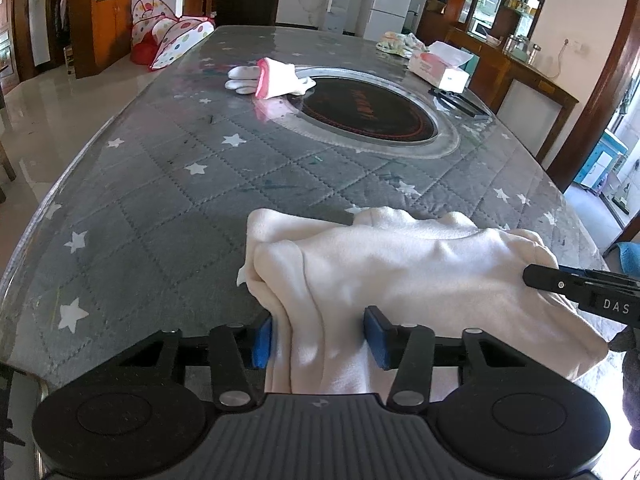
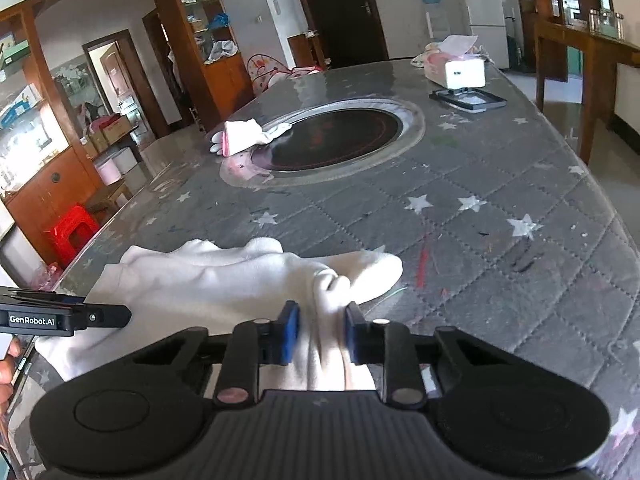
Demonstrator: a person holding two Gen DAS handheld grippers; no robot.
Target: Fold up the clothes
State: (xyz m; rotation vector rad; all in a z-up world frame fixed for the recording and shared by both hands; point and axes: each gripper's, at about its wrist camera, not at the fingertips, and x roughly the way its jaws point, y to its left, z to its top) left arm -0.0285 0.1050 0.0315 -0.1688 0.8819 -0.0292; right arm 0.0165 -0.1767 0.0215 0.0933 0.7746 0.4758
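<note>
A cream garment (image 1: 400, 264) lies bunched at the near edge of the grey star-patterned table (image 1: 160, 200). My left gripper (image 1: 320, 338) has a thick fold of the cloth's left part filling the space between its blue pads (image 1: 262, 340), which touch the cloth on both sides. In the right wrist view the same garment (image 2: 224, 276) spreads to the left, and my right gripper (image 2: 322, 332) is pinched narrowly on a gathered ridge of its right end. Each gripper's black finger shows at the edge of the other's view.
A small white and pink garment (image 1: 276, 78) lies by the round black cooktop (image 1: 368, 114) set in the table's middle. At the far right stand a tissue box (image 1: 438, 68), a black flat frame (image 1: 460, 100) and a pile of light clothes (image 1: 400, 42).
</note>
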